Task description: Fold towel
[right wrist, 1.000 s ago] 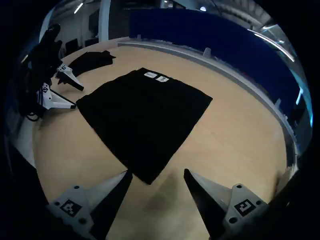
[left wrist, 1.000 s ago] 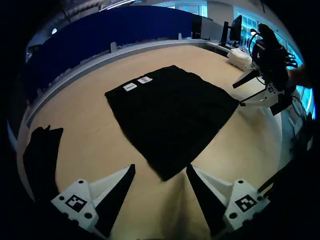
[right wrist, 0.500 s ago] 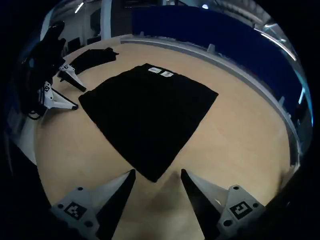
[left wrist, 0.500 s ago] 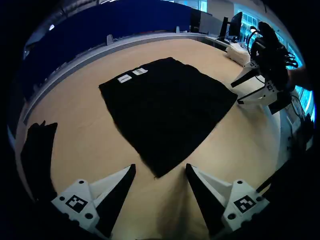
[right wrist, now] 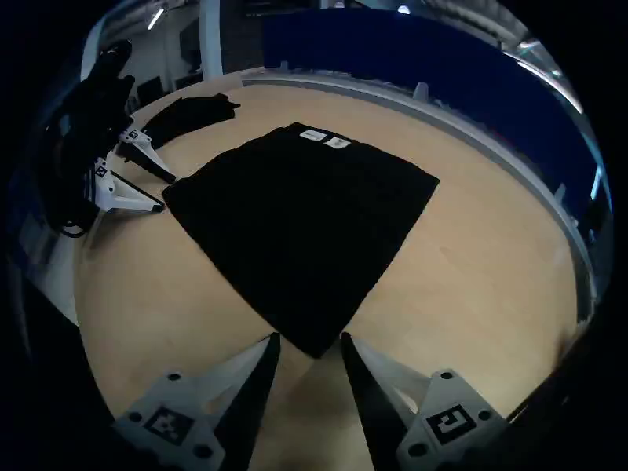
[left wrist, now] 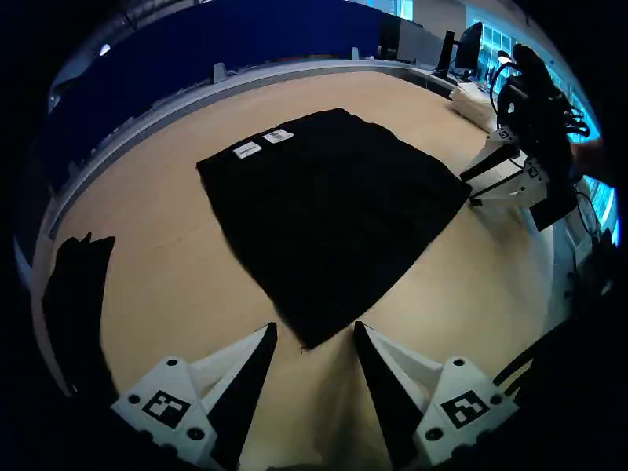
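Note:
A black towel (left wrist: 330, 212) lies flat on the wooden table (left wrist: 173, 259), with two white labels (left wrist: 263, 143) near its far edge. In the left gripper view, my left gripper (left wrist: 314, 334) is open, and the towel's near corner lies between its fingertips. The right gripper (left wrist: 469, 190) sits at the towel's right corner, held by a gloved hand. In the right gripper view, the towel (right wrist: 306, 228) points its near corner into my open right gripper (right wrist: 310, 341), whose fingers stand close together. The left gripper (right wrist: 163, 194) rests at the towel's left corner.
A second dark cloth (left wrist: 74, 298) lies near the table's left edge, also seen as a cloth (right wrist: 188, 110) at the far left. A blue partition (left wrist: 235, 47) runs behind the table. A white bundle (left wrist: 475, 102) and monitors stand at the far right.
Both grippers have moved in toward their towel corners, and their fingers have narrowed, the right more than the left. The towel has not moved.

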Demonstrator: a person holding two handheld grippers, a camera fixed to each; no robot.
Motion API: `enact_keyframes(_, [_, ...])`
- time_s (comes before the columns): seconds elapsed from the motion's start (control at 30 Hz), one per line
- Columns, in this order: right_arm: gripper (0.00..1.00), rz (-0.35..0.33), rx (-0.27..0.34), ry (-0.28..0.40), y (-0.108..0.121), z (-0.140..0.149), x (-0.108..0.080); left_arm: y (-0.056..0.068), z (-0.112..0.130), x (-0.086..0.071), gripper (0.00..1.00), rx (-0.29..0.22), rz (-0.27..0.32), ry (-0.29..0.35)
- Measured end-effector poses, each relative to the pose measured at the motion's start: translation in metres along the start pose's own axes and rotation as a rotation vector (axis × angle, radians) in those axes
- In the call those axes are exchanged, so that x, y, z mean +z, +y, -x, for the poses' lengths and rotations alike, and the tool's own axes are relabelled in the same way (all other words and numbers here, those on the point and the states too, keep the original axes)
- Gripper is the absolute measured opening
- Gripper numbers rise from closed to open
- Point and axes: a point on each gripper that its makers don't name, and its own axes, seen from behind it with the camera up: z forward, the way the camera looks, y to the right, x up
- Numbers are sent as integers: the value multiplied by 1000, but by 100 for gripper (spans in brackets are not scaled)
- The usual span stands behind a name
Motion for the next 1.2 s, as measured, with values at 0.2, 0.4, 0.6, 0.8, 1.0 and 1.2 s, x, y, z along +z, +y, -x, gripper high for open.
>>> enact_keyframes(0.2, [44,-5,0,-5,-2,1,0,0,1,-2,59,-4,0,-13])
enact_keyframes(0.4, [28,-2,12,-11,0,1,-2,0,2,-4,50,3,2,-27])
enact_keyframes(0.6, [19,-1,28,-18,1,3,-5,0,2,-1,16,1,-18,-31])
enact_keyframes(0.8, [14,-15,26,-27,-2,5,-8,4,0,0,9,-5,-35,-18])
enact_keyframes(1.0, [13,-17,33,-31,-3,5,-9,4,1,-1,8,-50,-22,-16])
enact_keyframes(1.2, [13,-17,39,-30,-2,4,-10,7,1,-2,8,-41,-17,-15])
